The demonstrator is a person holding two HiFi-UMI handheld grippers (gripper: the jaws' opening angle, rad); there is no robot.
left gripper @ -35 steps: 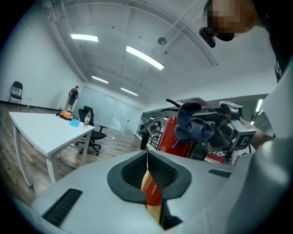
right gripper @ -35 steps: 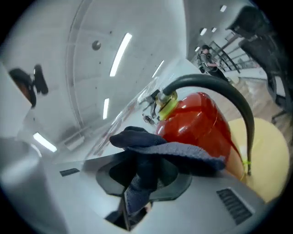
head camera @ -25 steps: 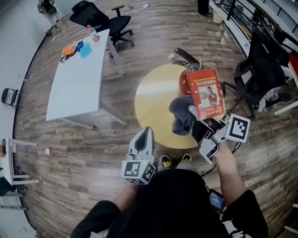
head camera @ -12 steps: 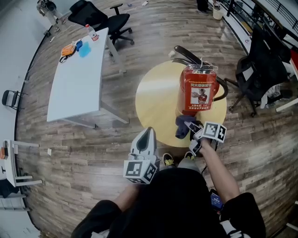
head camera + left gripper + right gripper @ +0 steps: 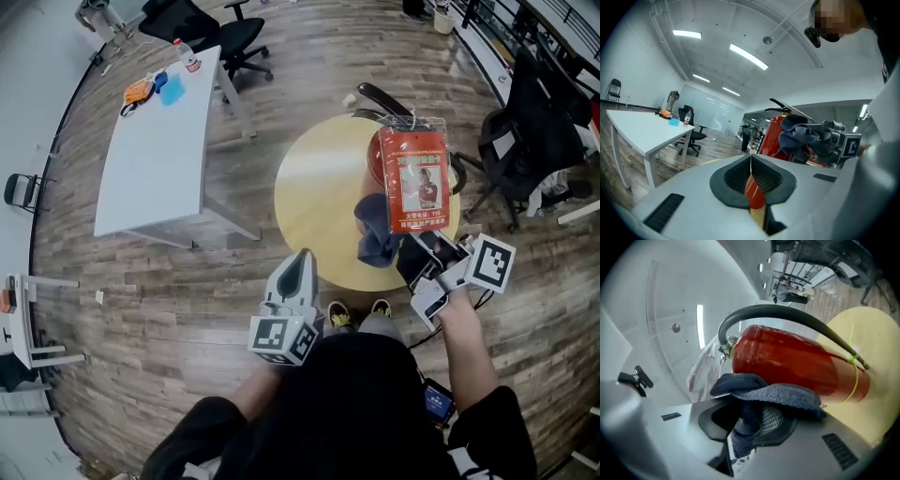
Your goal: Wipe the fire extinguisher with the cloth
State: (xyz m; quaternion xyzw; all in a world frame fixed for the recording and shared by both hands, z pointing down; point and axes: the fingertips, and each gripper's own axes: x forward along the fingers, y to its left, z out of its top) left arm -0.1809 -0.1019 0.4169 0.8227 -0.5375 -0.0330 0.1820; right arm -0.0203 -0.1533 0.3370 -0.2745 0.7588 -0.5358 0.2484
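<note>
The right gripper (image 5: 405, 248) pinches the dark grey-blue cloth (image 5: 375, 234) against the red metal fire extinguisher (image 5: 412, 178) on the round yellow table (image 5: 309, 197), and the left gripper (image 5: 300, 258) is idle with jaws together, so I think a hard push may tip the unsteadied cylinder.

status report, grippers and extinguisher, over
Right gripper shut on cloth, cloth against fire extinguisher. Left gripper shut, empty, held low. Nothing in the way.
</note>
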